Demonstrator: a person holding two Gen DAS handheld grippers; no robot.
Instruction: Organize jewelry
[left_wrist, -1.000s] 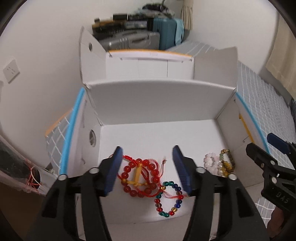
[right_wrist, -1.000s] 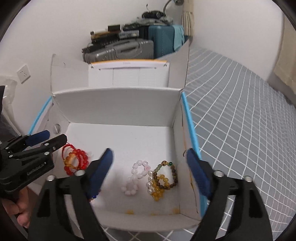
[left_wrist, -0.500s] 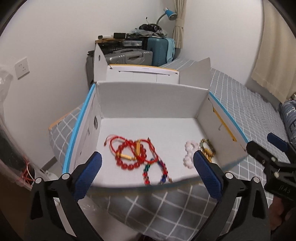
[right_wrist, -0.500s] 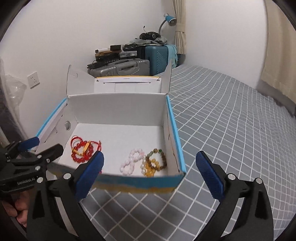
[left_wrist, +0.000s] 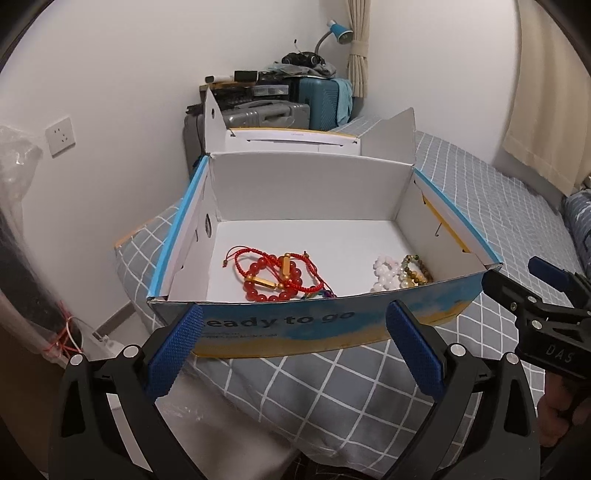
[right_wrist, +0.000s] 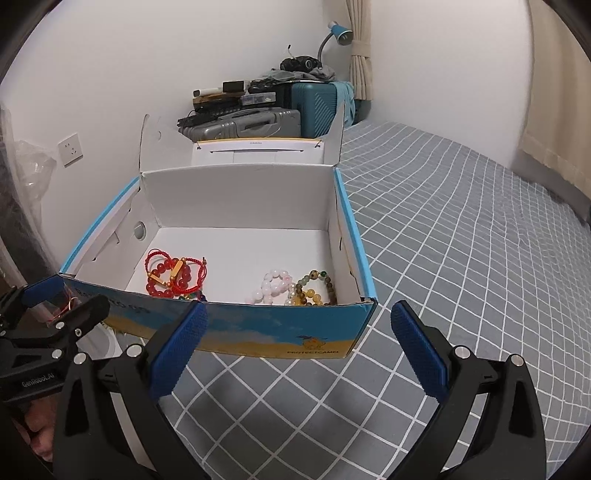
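Nearest you, L gripper and R gripper: jaws wide apart, nothing between, both just short of box front wall. Box sits on checked bed, lid up. Inside: red beads at left; pink beads and amber beads touching, at right. Suitcases behind, by wall.

Left gripper in foreground, blue pads spread wide, nothing between them, hanging just short of the box's near wall. Open cardboard box sits at the bed's near left corner, lid flaps up at the back. Red bead bracelets lie tangled by the box's near left; pink-white beads and a green-amber strand touch in its near right corner. Right gripper enters at right edge, outside the box.
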